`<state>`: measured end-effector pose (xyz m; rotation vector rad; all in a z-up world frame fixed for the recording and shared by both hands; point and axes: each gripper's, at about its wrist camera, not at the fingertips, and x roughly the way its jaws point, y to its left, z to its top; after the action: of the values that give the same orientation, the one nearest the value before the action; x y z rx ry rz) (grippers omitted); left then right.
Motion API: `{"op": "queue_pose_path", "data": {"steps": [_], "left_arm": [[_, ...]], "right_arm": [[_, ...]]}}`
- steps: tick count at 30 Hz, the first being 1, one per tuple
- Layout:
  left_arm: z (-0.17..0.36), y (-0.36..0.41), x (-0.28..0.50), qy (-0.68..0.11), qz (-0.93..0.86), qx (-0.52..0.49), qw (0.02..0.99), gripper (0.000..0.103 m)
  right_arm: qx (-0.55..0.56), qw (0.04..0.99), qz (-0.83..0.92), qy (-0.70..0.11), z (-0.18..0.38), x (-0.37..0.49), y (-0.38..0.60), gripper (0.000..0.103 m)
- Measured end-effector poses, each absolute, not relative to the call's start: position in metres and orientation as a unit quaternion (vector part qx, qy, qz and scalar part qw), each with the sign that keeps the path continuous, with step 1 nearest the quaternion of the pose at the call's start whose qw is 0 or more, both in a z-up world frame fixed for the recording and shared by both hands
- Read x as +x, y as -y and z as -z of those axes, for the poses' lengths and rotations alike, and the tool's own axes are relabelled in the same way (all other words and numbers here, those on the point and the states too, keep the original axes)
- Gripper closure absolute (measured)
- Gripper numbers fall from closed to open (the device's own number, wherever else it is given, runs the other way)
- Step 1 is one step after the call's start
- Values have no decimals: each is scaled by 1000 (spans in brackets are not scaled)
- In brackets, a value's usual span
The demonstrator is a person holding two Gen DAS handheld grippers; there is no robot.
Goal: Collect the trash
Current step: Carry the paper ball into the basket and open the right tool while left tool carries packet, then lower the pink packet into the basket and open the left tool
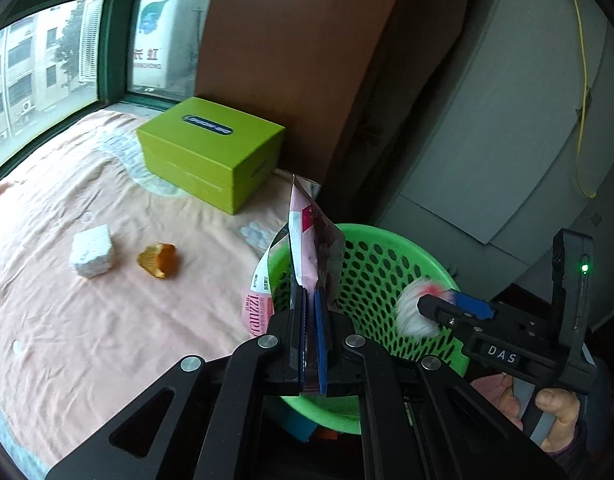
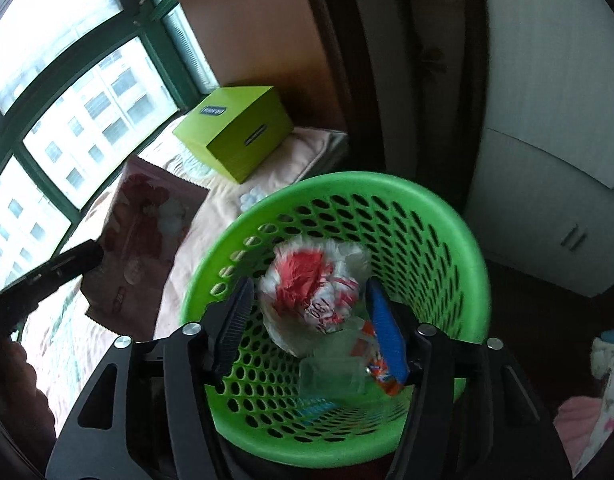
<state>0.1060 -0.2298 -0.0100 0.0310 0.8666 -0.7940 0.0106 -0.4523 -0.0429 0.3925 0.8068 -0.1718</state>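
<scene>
My left gripper (image 1: 311, 312) pinches the pink snack wrapper (image 1: 313, 240), light, floppy and slick, by its bottom edge at the green basket's (image 1: 391, 240) nine-o'clock rim, while my right gripper (image 2: 311, 312) gapes around a crumpled plastic bag (image 2: 311, 292) over the basket.

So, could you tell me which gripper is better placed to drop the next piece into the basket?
Left. The left gripper is shut on the pink wrapper beside the green basket; the right gripper is open, white-and-red bag between its fingers.
</scene>
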Motion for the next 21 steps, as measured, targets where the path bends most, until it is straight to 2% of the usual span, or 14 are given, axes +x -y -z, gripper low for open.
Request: {"op": "queue_pose_path", "data": {"steps": [15,19,21], "left_arm": [[31,260,96,-435,392,32,810,98],[34,264,93,-438,395,34,807,94],[36,266,93,-439,398,34,805,88]], "right_arm": [[201,902,87,-372,36,-6,463,36],[202,902,85,-371,35,-7,464,36],[203,903,85,-370,35,-8,464,36]]}}
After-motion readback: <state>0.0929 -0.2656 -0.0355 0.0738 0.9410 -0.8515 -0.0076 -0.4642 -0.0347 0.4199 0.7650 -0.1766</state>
